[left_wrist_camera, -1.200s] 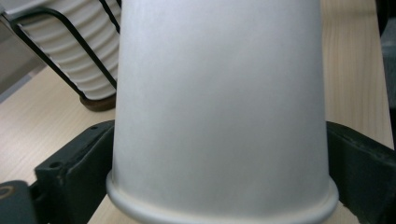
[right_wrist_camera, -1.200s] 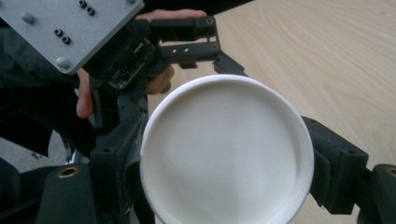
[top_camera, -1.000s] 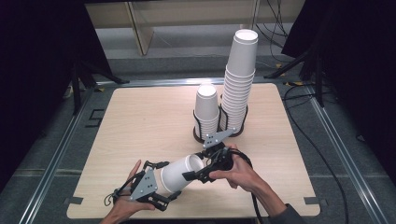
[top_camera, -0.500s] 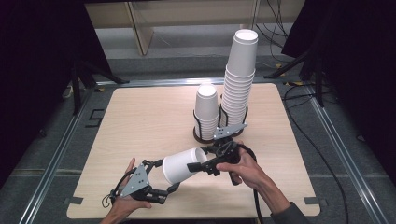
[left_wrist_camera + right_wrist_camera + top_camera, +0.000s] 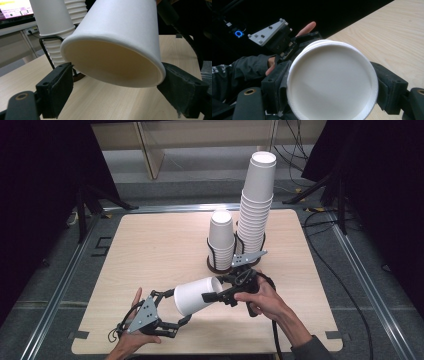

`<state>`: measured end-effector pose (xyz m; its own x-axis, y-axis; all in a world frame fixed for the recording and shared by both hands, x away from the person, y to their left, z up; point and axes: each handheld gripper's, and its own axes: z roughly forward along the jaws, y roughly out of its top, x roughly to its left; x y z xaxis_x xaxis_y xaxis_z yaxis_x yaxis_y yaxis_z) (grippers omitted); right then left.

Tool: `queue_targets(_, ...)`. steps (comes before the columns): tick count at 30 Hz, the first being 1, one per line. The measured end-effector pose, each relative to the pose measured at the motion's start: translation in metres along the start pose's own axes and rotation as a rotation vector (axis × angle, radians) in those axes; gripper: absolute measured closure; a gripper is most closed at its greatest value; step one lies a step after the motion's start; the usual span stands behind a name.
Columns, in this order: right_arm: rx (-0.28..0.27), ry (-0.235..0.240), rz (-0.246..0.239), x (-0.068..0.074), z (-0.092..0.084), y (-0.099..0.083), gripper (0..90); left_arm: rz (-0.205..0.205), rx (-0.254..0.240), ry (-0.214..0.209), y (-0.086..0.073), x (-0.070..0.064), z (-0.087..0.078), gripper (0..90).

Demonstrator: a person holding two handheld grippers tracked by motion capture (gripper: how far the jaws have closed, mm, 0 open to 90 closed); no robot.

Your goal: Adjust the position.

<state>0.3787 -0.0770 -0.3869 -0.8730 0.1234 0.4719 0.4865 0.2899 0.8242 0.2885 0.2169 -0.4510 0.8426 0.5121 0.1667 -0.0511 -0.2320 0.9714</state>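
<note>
A white paper cup (image 5: pixel 195 295) lies on its side in the air just above the front of the wooden table (image 5: pixel 150 245), held between both grippers. My left gripper (image 5: pixel 179 306) sits at the cup's open mouth (image 5: pixel 120 32). Its jaws have just been closing and now touch the rim on both sides, with the gripper (image 5: pixel 116 75) shut on it. My right gripper (image 5: pixel 212 292) is shut on the cup's base end. In the right gripper view the round bottom of the cup (image 5: pixel 332 75) sits between that gripper's (image 5: pixel 332 83) pads.
Behind the cup, a black wire holder (image 5: pixel 220 267) carries a short stack of cups (image 5: pixel 221 237) and a tall stack (image 5: pixel 257 200). The stacks also rise behind the cup in the left gripper view (image 5: pixel 50 17). Dark floor and metal rails surround the table.
The left gripper's jaws have closed in from wide open onto the cup's mouth end. The cup and the right hand have shifted slightly to the right.
</note>
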Motion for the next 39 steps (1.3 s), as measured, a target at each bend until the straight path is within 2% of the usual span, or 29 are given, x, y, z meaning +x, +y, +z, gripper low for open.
queue_targets(2,0.006,0.015,0.004,0.000,-0.001,0.000,25.0,0.023,-0.009,-0.015,0.000,0.000,0.000,13.9)
queue_targets(3,0.009,0.017,0.007,0.000,-0.001,0.000,25.0,0.018,-0.026,-0.019,0.000,0.000,0.001,13.9)
queue_targets(5,0.005,0.010,0.002,0.000,-0.002,0.001,25.0,0.021,-0.007,-0.013,0.000,-0.001,-0.001,13.9)
queue_targets(6,0.003,0.021,0.007,0.000,-0.002,0.001,25.0,0.024,-0.010,-0.016,0.000,-0.001,-0.001,13.8)
queue_targets(9,0.013,0.009,-0.004,-0.001,-0.003,0.002,25.0,0.033,-0.009,-0.018,0.001,-0.002,-0.001,13.2)
queue_targets(15,0.008,0.024,0.000,-0.002,-0.001,0.001,25.0,-0.003,-0.011,0.006,-0.001,-0.002,0.001,10.4)
queue_targets(16,0.004,0.037,0.013,-0.002,-0.001,0.002,25.0,-0.006,-0.013,0.017,-0.001,-0.002,0.002,10.4)
queue_targets(17,-0.001,0.017,0.011,-0.003,-0.002,0.002,25.1,-0.012,-0.016,0.023,0.000,-0.002,0.002,10.6)
queue_targets(19,-0.014,0.025,0.014,-0.004,-0.004,0.003,25.1,-0.033,-0.034,0.043,0.000,-0.001,0.001,10.7)
queue_targets(21,-0.020,0.034,0.017,-0.006,-0.005,0.003,25.1,-0.044,-0.054,0.044,0.000,0.000,0.002,10.6)
queue_targets(23,-0.016,0.040,0.023,-0.005,-0.006,0.003,25.1,-0.035,-0.037,0.045,0.000,0.001,0.001,10.5)
queue_targets(24,-0.011,0.021,0.009,-0.006,-0.006,0.003,25.2,-0.036,-0.038,0.047,0.000,0.001,0.001,9.8)
queue_targets(26,-0.015,0.052,0.019,-0.007,-0.005,0.003,25.2,-0.031,-0.033,0.051,0.000,0.002,0.001,6.4)
queue_targets(28,0.002,0.047,0.038,-0.005,-0.004,0.003,25.2,-0.029,-0.030,0.054,-0.001,0.002,0.001,1.1)
queue_targets(29,-0.001,0.057,0.018,-0.006,-0.003,0.002,25.2,-0.026,-0.032,0.052,-0.001,0.002,0.001,0.0)
queue_targets(30,0.007,0.045,0.021,-0.005,-0.002,0.002,25.2,-0.020,-0.030,0.051,-0.001,0.002,0.001,0.0)
queue_targets(34,0.015,0.062,0.025,-0.006,0.002,0.001,25.2,-0.014,-0.034,0.045,-0.002,0.001,0.002,0.0)
queue_targets(35,0.023,0.068,0.040,-0.005,0.003,0.001,25.2,-0.012,-0.031,0.042,-0.001,0.001,0.002,0.0)
queue_targets(37,0.025,0.070,0.032,-0.006,0.005,0.001,25.2,-0.005,-0.032,0.041,-0.002,0.000,0.002,0.0)
queue_targets(38,0.030,0.070,0.043,-0.005,0.005,0.001,25.2,-0.002,-0.032,0.040,-0.001,0.000,0.002,0.0)
queue_targets(39,0.022,0.078,0.031,-0.007,0.007,0.000,25.2,-0.003,-0.033,0.036,-0.001,-0.001,0.002,0.0)
